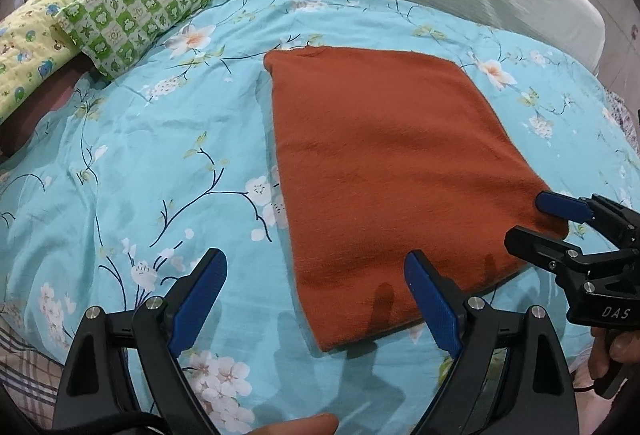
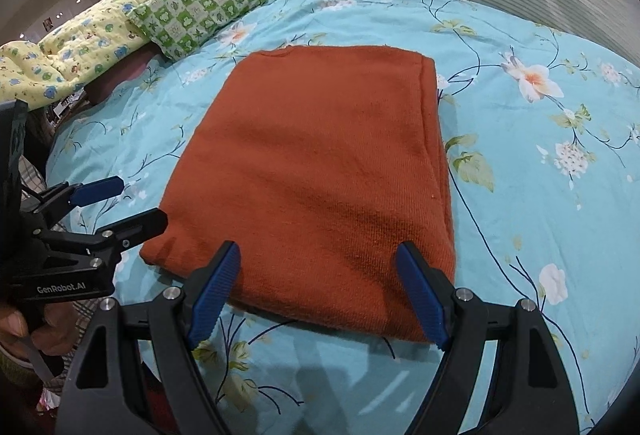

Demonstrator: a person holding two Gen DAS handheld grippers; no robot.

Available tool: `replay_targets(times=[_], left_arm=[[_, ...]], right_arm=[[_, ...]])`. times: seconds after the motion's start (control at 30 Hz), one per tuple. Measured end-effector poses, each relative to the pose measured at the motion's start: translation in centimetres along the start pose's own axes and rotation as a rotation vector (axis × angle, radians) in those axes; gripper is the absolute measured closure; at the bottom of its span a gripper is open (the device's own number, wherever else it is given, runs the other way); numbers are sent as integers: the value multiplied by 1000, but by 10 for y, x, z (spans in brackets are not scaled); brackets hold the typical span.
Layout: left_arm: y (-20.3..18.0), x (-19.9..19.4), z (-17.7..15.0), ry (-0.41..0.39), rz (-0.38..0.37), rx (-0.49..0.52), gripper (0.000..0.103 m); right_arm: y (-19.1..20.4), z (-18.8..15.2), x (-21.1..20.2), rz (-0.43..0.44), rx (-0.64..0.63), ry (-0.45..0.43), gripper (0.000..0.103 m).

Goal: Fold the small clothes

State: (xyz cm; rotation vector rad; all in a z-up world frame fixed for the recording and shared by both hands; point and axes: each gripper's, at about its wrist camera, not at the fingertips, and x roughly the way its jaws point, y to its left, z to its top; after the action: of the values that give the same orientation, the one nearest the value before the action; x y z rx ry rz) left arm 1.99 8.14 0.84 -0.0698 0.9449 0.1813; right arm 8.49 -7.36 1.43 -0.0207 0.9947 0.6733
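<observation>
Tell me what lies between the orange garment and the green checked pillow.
Only bare floral bedsheet lies between the orange garment and the green checked pillow; nothing else sits there. Both wrist views show it.

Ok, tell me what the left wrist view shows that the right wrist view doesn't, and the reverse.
Only the left wrist view shows the left gripper head-on, open, its right finger above the near left corner of the folded rust-orange garment; a fingertip at the bottom edge; and the right gripper's "DAS" marking.

Only the right wrist view shows the right gripper head-on, open at the garment's near edge, the garment's layered right-hand fold, and the "GenRobot.AI" marking on the left gripper.

Both show the garment flat on the blue floral bedsheet, the green checked pillow and each other's gripper.
</observation>
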Motion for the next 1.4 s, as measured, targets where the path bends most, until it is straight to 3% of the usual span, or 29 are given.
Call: replay_targets(times=[0.5,1.4], left_arm=[[3,6,4,23,-1,6,12],[0,4,4,23,-3,-1,12]], right_arm=[[4,5,11,-6,-27,80,22],[7,7,14,-1,-14,89,22]])
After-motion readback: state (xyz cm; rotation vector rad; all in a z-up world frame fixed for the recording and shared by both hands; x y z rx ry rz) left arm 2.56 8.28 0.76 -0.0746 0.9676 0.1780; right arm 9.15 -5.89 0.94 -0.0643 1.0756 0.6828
